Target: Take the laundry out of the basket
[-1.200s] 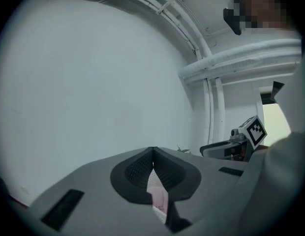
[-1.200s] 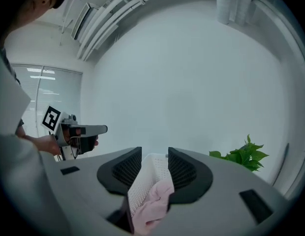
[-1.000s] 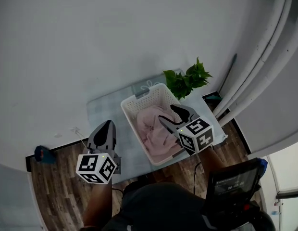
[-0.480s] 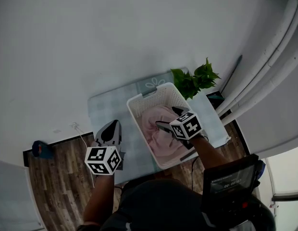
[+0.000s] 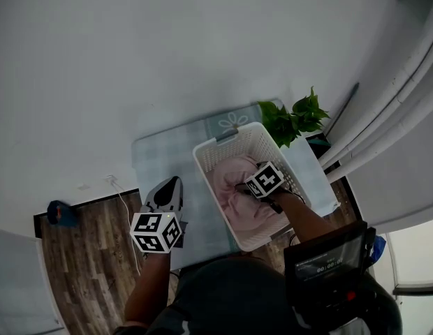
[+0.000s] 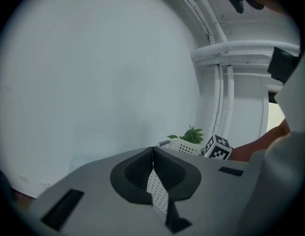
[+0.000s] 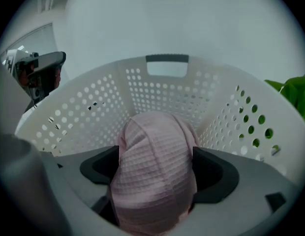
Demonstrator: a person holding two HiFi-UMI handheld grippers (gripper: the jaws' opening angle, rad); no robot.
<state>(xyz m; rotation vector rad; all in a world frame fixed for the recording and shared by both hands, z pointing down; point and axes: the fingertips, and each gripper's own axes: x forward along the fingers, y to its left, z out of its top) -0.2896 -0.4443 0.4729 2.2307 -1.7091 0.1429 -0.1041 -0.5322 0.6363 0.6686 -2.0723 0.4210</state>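
Laundry (image 5: 234, 190), a pink waffle cloth, lies heaped in the white basket (image 5: 220, 144) on the pale table (image 5: 160, 155). In the head view the right gripper (image 5: 246, 187) dips into the basket onto the heap, and a plant (image 5: 293, 117) stands at the basket's 1 o'clock. The left gripper (image 5: 169, 185) hangs over the table at the basket's 9 o'clock, apart from it.

In the left gripper view the left gripper (image 6: 152, 154) has its jaws together with nothing between them. The basket (image 6: 184, 145) and the plant (image 6: 192, 134) show at 1 o'clock past the jaw tips.

In the right gripper view the right gripper (image 7: 155, 168) sits inside the basket (image 7: 93, 112). Its jaws have just been opening and stand wide apart. A bulge of the laundry (image 7: 152, 136) fills the gap between them, one pad at its 9 o'clock and one at its 3 o'clock, not squeezed. The basket's handle (image 7: 166, 59) is at 12 o'clock and the plant (image 7: 292, 90) at 2 o'clock.
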